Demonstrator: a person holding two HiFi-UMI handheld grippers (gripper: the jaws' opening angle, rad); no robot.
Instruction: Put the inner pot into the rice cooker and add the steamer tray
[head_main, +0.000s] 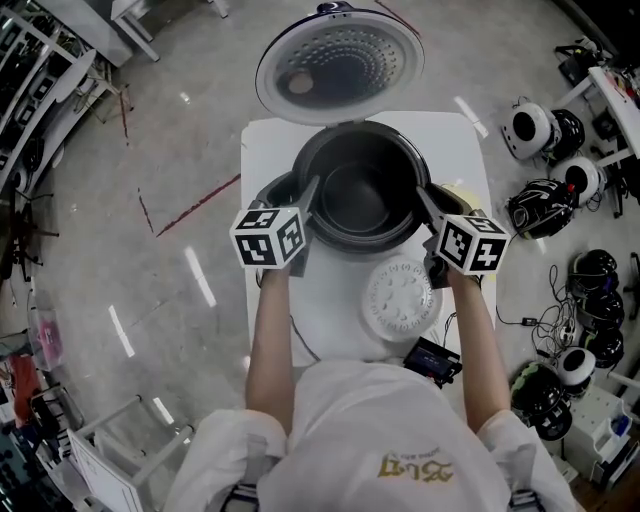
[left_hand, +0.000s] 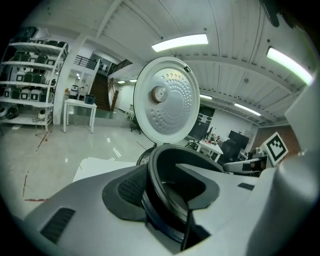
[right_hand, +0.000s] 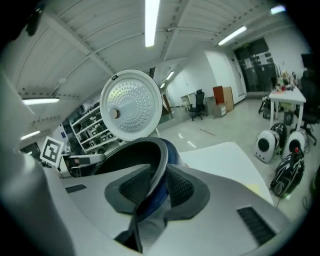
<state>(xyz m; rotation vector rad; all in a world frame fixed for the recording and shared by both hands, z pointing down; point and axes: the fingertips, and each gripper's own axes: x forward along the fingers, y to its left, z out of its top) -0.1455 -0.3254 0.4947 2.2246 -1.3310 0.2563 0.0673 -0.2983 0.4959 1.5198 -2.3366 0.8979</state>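
The dark inner pot (head_main: 358, 200) sits down inside the rice cooker (head_main: 300, 160) on the white table (head_main: 268, 150), and the cooker's lid (head_main: 340, 62) stands up open behind it. My left gripper (head_main: 306, 196) straddles the pot's left rim (left_hand: 165, 154). Its jaws are open, one inside and one outside the wall, with a gap showing. My right gripper (head_main: 428, 202) straddles the right rim (right_hand: 161, 150) the same way, also open. The white perforated steamer tray (head_main: 400, 296) lies flat on the table in front of the cooker, right of centre.
A small black device (head_main: 432, 358) lies at the table's near edge by the person's body. Several helmets and round white units (head_main: 545, 205) with cables crowd the floor to the right. Shelving and metal frames (head_main: 30, 90) stand at the left.
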